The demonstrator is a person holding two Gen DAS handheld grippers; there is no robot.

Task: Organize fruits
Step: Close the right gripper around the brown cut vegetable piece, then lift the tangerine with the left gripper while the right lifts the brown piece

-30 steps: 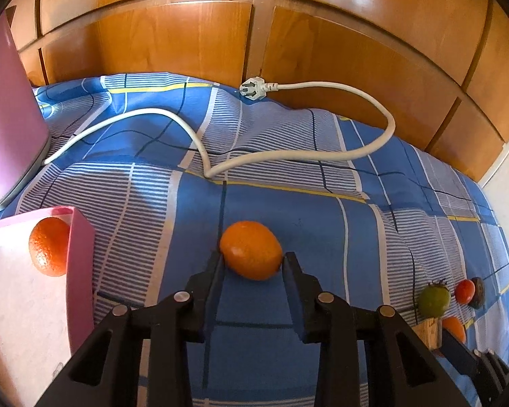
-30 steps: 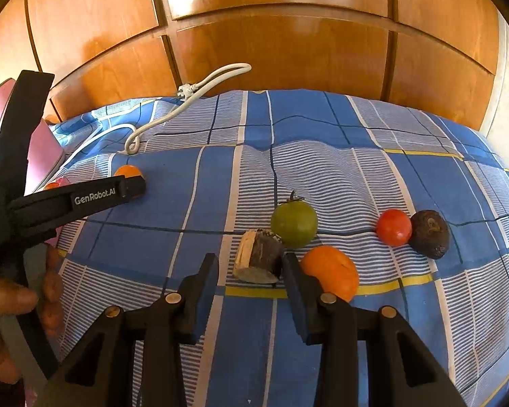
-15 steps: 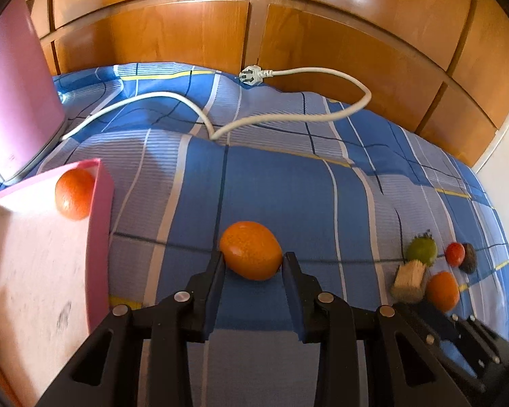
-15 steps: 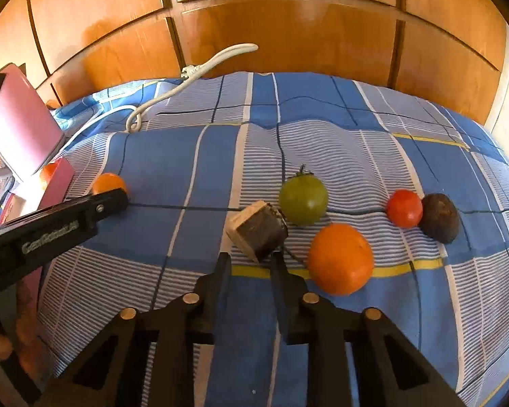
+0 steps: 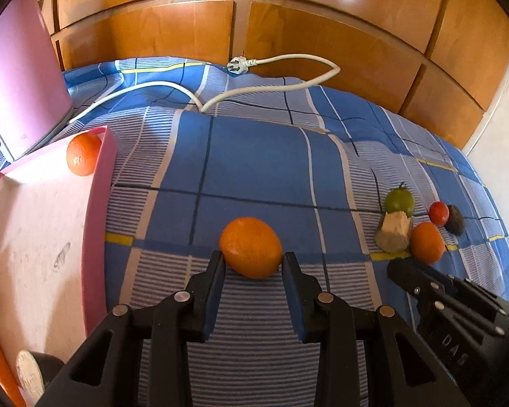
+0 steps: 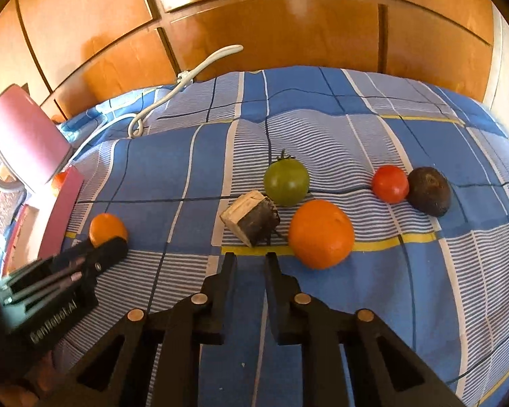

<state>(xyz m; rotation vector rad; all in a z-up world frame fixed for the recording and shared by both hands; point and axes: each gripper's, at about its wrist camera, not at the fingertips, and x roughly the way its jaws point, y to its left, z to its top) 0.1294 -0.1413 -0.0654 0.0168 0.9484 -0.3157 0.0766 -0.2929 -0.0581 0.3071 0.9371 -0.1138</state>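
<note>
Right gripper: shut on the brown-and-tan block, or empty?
Shut and empty. The right gripper shows a narrow gap with nothing between its fingers; the brown-and-tan block lies on the bedspread just beyond the tips.

This is a bedroom in someone's home. The whole working surface is a bed, covered with a blue checked bedsheet (image 5: 254, 156) with striped panels and thin yellow lines, soft and rumpled where it swells. Behind it stands a wall of glossy wooden wardrobe panels (image 5: 322, 34), warm orange-brown, catching the daylight. A white power cable (image 5: 288, 84) with its plug lies loose across the far edge of the bed. At the left a pink box (image 5: 51, 224) rests on the sheet with its pink lid (image 5: 20, 78) raised behind it. Fruit lies scattered on the bedding.
</note>
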